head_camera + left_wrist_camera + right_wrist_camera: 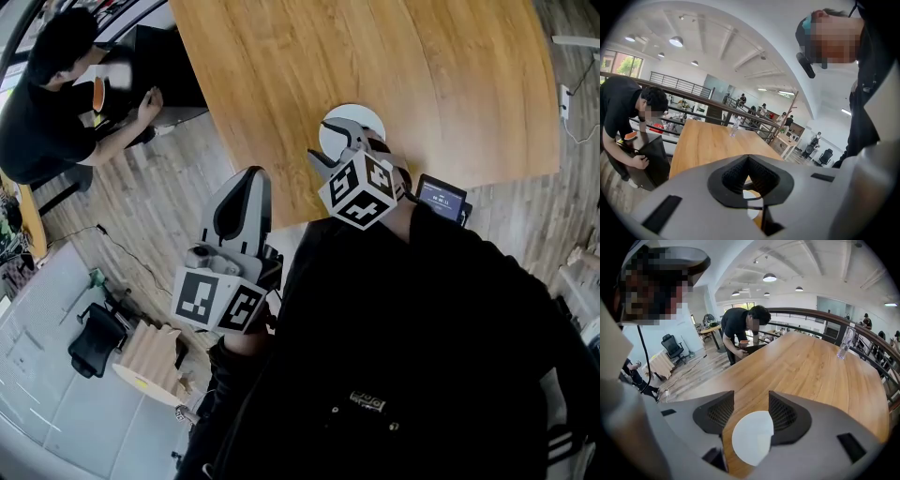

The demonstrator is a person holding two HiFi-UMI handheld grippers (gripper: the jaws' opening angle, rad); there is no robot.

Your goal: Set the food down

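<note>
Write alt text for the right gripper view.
The right gripper, jaws open, hangs over a round white plate at the edge of a wooden table. Beyond, a person in black bends beside it; a clear bottle stands at right.

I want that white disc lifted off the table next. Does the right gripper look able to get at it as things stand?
Probably yes. The right gripper hangs over the white disc with its fingers apart, and nothing on the wooden table stands between them.

left tool: jaws together, slight downward tilt | right tool: jaws apart, pitched down
</note>
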